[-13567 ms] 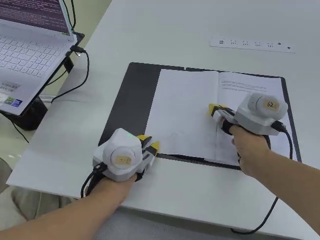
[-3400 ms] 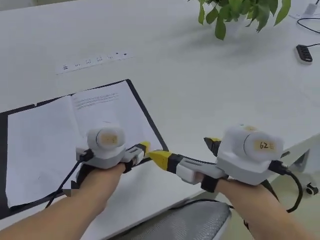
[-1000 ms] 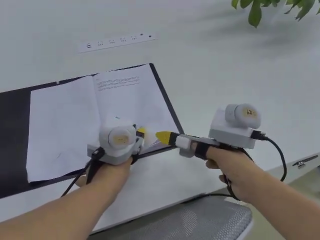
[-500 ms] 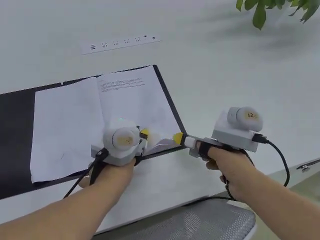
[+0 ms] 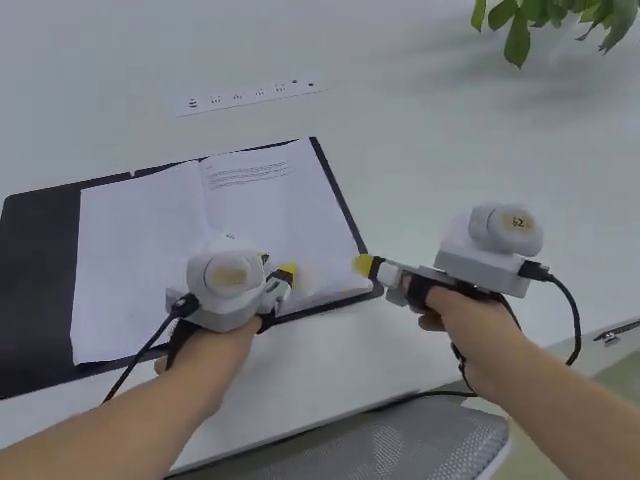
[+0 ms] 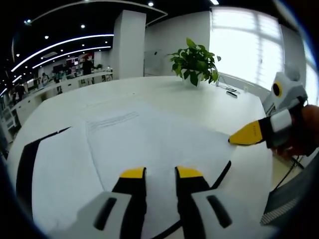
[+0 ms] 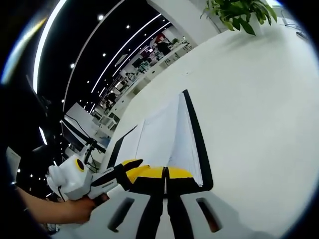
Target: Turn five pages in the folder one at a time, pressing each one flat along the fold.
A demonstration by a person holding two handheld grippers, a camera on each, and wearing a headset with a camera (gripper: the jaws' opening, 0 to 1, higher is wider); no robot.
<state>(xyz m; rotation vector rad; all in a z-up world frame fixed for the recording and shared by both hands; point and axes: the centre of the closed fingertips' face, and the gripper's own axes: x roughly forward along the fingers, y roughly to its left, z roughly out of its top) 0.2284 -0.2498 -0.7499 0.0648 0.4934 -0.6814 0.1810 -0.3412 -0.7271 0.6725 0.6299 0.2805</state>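
the page [image 5: 270, 200] is steadied by the slightly parted, empty left gripper [image 5: 284, 273] so its corner may be lifted by the clenched right gripper [image 5: 363, 265].

Head view. On top of the right gripper [image 5: 364, 266], a round yellow label [image 5: 517, 222] with dark digits, apparently "62". The matching label [image 5: 229, 272] on the left gripper [image 5: 284, 274] carries a mark too faint to read. At the head of the right-hand page [image 5: 270, 205] of the folder [image 5: 40, 215], a few lines of print [image 5: 250, 171] — too small to read. Left gripper view: the same lines — blurred, illegible.
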